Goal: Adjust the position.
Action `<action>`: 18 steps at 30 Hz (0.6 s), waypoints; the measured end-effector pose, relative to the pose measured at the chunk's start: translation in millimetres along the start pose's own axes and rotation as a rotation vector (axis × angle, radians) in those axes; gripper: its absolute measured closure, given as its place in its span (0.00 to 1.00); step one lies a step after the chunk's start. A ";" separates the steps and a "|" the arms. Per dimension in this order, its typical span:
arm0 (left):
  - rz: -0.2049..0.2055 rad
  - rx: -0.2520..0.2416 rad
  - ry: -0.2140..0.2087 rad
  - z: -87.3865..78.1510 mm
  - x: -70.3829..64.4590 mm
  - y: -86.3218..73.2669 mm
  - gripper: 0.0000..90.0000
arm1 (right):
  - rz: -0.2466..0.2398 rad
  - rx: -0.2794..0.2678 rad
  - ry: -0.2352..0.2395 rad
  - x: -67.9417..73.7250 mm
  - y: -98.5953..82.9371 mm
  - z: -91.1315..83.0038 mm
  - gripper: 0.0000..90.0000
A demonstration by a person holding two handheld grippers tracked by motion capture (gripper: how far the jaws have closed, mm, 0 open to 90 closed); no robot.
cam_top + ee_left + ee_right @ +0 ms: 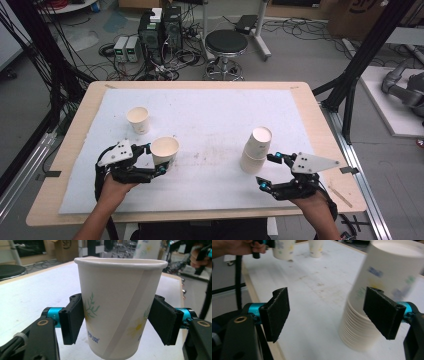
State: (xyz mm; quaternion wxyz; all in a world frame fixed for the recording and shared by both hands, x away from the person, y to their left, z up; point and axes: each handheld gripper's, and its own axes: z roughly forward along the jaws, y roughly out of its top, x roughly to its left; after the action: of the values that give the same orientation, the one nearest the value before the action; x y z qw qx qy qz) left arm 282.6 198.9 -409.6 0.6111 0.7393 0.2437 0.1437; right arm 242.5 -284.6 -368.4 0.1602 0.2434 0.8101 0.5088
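A paper cup with a flower print (pixel 165 149) (pixel 120 290) stands upright between the jaws of my left gripper (pixel 156 159) (pixel 117 322). Both black pads press its sides, so the gripper is shut on it. Whether its base touches the white mat (pixel 210 115) I cannot tell. A tilted stack of nested paper cups (pixel 256 149) (pixel 384 270) stands on the mat at the right. My right gripper (pixel 265 171) (pixel 327 312) is open just in front of the stack. One pad is beside the stack's lower part, and the gap between the jaws holds nothing. The right gripper view also has the held cup (pixel 283 248) far off.
A second single paper cup (pixel 138 120) (pixel 316 248) stands behind the left gripper. The mat lies on a wooden table (pixel 75 150) with bare wood along its edges. A black stool (pixel 226 44) and computer cases (pixel 160 30) stand on the floor beyond the table's far edge.
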 end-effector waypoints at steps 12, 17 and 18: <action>-0.004 -0.077 0.087 -10.0 4.5 -8.8 0.35 | 0.073 -0.052 -0.140 -15.4 -21.7 -11.3 0.23; -0.018 -0.099 0.116 -15.5 8.1 -11.2 0.35 | 0.085 -0.048 -0.154 -18.2 -25.6 -9.7 0.23; -0.020 -0.099 0.118 -16.4 8.8 -11.4 0.34 | 0.086 -0.048 -0.154 -18.4 -25.8 -9.1 0.23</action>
State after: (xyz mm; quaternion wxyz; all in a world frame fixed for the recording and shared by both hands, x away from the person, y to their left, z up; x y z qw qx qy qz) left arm 279.5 218.8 -418.1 0.6328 0.6962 0.2791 0.1926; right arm 247.1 -311.1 -387.5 0.2057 0.3127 0.7718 0.5141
